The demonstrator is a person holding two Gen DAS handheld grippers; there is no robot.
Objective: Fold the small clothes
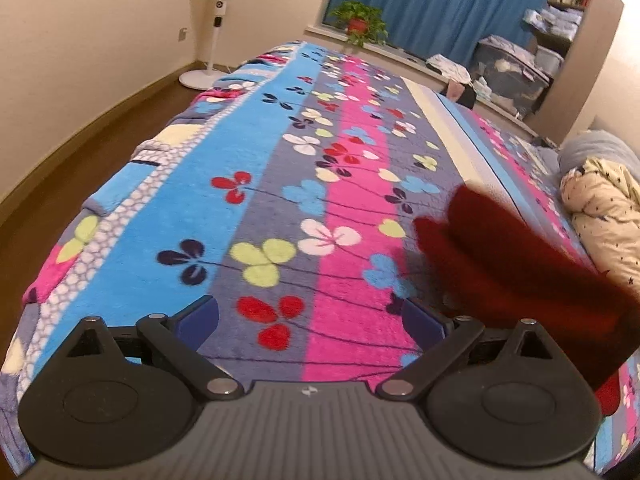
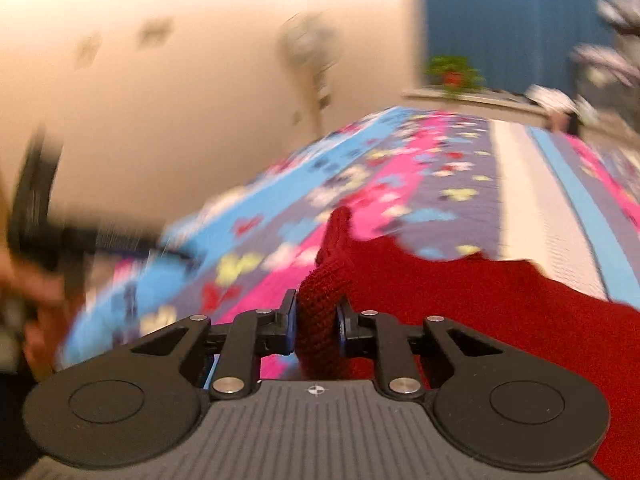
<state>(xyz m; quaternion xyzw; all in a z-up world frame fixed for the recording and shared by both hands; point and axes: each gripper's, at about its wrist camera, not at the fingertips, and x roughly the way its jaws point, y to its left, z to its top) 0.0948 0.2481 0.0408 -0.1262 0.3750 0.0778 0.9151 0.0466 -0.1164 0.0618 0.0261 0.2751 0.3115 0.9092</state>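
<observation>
While the bed (image 1: 280, 184) lay bare under its flowered blanket, the red knit (image 2: 480, 292) hung bunched and lifted above it at the right, no neat fold visible; I judged the folding barely begun. Right gripper (image 2: 316, 320) pinched a wad of knit. Left gripper (image 1: 312, 320) gaped wide, holding nothing.

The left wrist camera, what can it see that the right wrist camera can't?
Only the left wrist view shows the left gripper with its jaws wide open and empty, and a cream star-print quilt at the right. Only the right wrist view shows the right gripper pinching the red knitted garment, and a blurred hand at the left. Both show the garment, the flowery blanket, the potted plant, the standing fan and the blue curtain.
</observation>
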